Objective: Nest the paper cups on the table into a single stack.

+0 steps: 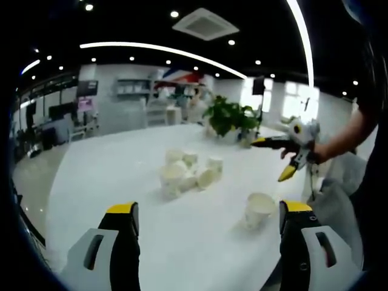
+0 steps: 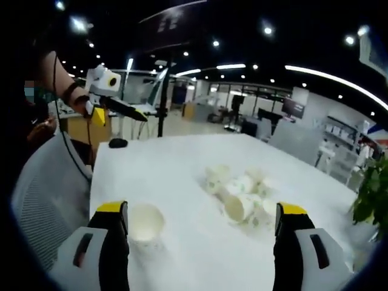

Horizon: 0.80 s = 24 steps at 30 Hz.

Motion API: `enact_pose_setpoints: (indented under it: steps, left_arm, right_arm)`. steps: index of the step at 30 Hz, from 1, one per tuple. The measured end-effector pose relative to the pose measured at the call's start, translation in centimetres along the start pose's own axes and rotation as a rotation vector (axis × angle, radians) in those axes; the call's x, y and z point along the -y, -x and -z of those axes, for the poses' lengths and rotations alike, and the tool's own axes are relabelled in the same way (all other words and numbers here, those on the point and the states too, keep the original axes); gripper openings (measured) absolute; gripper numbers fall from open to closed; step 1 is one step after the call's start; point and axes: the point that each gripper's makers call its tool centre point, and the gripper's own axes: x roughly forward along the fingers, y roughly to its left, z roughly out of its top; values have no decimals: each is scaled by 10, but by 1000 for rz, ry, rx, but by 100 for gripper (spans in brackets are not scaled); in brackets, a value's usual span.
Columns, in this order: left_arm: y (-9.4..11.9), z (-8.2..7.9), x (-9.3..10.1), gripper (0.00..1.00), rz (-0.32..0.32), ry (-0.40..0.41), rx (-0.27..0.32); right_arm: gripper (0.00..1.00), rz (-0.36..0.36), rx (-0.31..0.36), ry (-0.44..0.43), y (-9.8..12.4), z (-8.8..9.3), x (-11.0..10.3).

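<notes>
Several white paper cups (image 1: 188, 173) lie in a loose heap, some tipped on their sides, at the middle of the white table (image 1: 109, 176). One cup (image 1: 259, 209) stands upright apart from them, nearer me. My left gripper (image 1: 209, 209) is open above the table's near edge, holding nothing. My right gripper (image 1: 273, 157) is held in the air by a hand at the right, jaws spread. In the right gripper view the heap (image 2: 242, 194) lies ahead and the single cup (image 2: 145, 223) stands by the left jaw of the open right gripper (image 2: 201, 209). The left gripper (image 2: 118, 115) hovers at upper left.
A potted green plant (image 1: 229, 116) stands at the far side of the table, also visible as leaves (image 2: 371, 194). A small black object (image 2: 117, 143) lies near a table corner. A white mesh chair (image 2: 42, 200) stands beside the table. The person's arm (image 1: 348, 136) reaches in.
</notes>
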Motion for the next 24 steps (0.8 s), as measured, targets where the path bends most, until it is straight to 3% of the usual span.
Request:
enact_pose_setpoints:
  steps: [11,24]
  left_arm:
    - [-2,-1,-1,97,2,-5,-2]
    - [-3,-1,-3,97,1,-8,-7]
  right_arm:
    - [100,104,-48,-19,40,23,42]
    - [100,102,-144,-40,49,62,40]
